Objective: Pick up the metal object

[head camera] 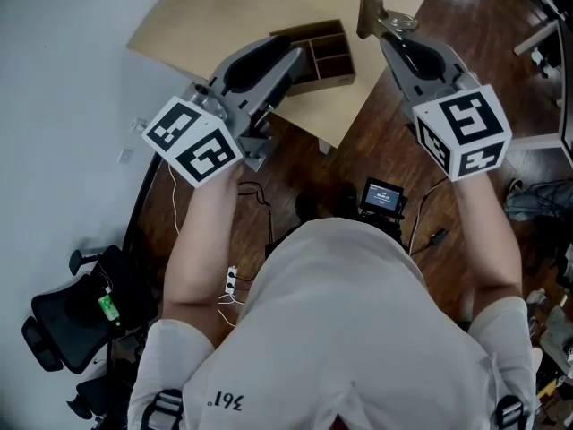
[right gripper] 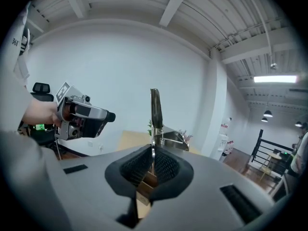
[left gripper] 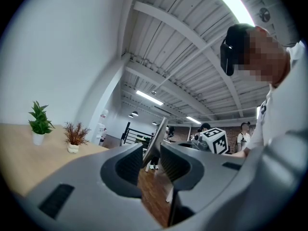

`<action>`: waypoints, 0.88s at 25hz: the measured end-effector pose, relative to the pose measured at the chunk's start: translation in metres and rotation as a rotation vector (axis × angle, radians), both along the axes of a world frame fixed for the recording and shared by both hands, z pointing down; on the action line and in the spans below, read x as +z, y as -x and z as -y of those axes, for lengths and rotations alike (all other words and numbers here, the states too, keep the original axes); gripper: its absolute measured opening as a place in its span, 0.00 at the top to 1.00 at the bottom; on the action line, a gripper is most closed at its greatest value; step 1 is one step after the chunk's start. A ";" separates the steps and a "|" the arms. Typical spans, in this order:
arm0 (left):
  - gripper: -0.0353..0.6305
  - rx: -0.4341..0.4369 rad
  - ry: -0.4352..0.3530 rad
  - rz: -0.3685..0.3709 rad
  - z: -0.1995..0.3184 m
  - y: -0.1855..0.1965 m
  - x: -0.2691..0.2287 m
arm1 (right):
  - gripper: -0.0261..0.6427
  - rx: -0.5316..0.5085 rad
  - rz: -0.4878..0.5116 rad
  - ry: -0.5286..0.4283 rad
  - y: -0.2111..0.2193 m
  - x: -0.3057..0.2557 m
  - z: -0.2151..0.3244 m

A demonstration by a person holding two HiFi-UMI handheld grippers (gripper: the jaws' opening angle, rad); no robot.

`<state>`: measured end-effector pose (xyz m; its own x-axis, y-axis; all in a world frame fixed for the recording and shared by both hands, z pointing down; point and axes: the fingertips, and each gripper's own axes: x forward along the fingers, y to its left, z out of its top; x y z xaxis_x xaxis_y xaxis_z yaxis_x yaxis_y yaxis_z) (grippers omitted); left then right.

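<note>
The metal object (head camera: pixel 370 9) is a flat steel strip with a spring-loaded bracket. It is held up in the air over the right edge of the wooden table (head camera: pixel 206 21). My right gripper (head camera: pixel 387 32) is shut on its lower end. In the right gripper view the strip (right gripper: pixel 155 110) stands upright out of the pads, with the bracket (right gripper: pixel 172 139) just behind them. My left gripper (head camera: pixel 286 61) hovers over the table's near edge, open, with nothing between its pads (left gripper: pixel 126 163). It also appears in the right gripper view, as the left gripper (right gripper: pixel 82 115) at the left.
A wooden compartment box (head camera: pixel 327 54) sits on the table between the two grippers. Two small potted plants (left gripper: pixel 39 123) (left gripper: pixel 74 137) stand on the table's far side. Below are dark wood floor, cables, a small screen device (head camera: pixel 382 196) and an office chair (head camera: pixel 67 316).
</note>
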<state>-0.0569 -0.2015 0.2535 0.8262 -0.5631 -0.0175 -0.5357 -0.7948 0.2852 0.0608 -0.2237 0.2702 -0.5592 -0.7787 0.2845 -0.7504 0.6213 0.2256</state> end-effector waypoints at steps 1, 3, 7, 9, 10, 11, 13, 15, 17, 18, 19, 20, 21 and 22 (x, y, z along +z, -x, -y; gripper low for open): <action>0.81 -0.003 0.001 0.001 -0.002 0.001 0.001 | 0.95 0.002 0.007 0.004 0.000 0.001 -0.003; 0.81 -0.011 0.002 0.004 -0.007 0.003 0.004 | 0.95 0.003 0.017 0.012 -0.001 0.004 -0.008; 0.81 -0.017 0.017 0.001 -0.016 0.003 0.012 | 0.95 0.018 0.030 0.033 -0.008 0.012 -0.018; 0.81 -0.019 0.026 -0.001 -0.018 0.004 0.016 | 0.95 0.030 0.039 0.045 -0.012 0.016 -0.021; 0.81 -0.020 0.029 -0.002 -0.019 0.004 0.017 | 0.95 0.034 0.041 0.051 -0.013 0.018 -0.023; 0.81 -0.021 0.032 -0.003 -0.020 0.005 0.018 | 0.95 0.038 0.043 0.056 -0.015 0.020 -0.024; 0.81 -0.024 0.033 -0.004 -0.022 0.006 0.019 | 0.95 0.044 0.046 0.064 -0.018 0.023 -0.027; 0.81 -0.026 0.034 -0.004 -0.025 0.007 0.019 | 0.95 0.050 0.051 0.072 -0.021 0.025 -0.031; 0.81 -0.025 0.037 -0.003 -0.029 0.007 0.020 | 0.95 0.056 0.055 0.080 -0.023 0.026 -0.035; 0.81 -0.025 0.041 -0.002 -0.031 0.007 0.021 | 0.95 0.059 0.058 0.084 -0.024 0.027 -0.038; 0.81 -0.024 0.046 -0.003 -0.033 0.007 0.023 | 0.95 0.061 0.060 0.089 -0.024 0.028 -0.040; 0.81 -0.024 0.052 -0.003 -0.034 0.008 0.025 | 0.95 0.064 0.063 0.093 -0.025 0.029 -0.042; 0.81 -0.026 0.058 -0.004 -0.036 0.008 0.026 | 0.95 0.065 0.066 0.098 -0.025 0.030 -0.044; 0.81 -0.028 0.064 -0.005 -0.037 0.009 0.029 | 0.95 0.067 0.068 0.103 -0.026 0.032 -0.046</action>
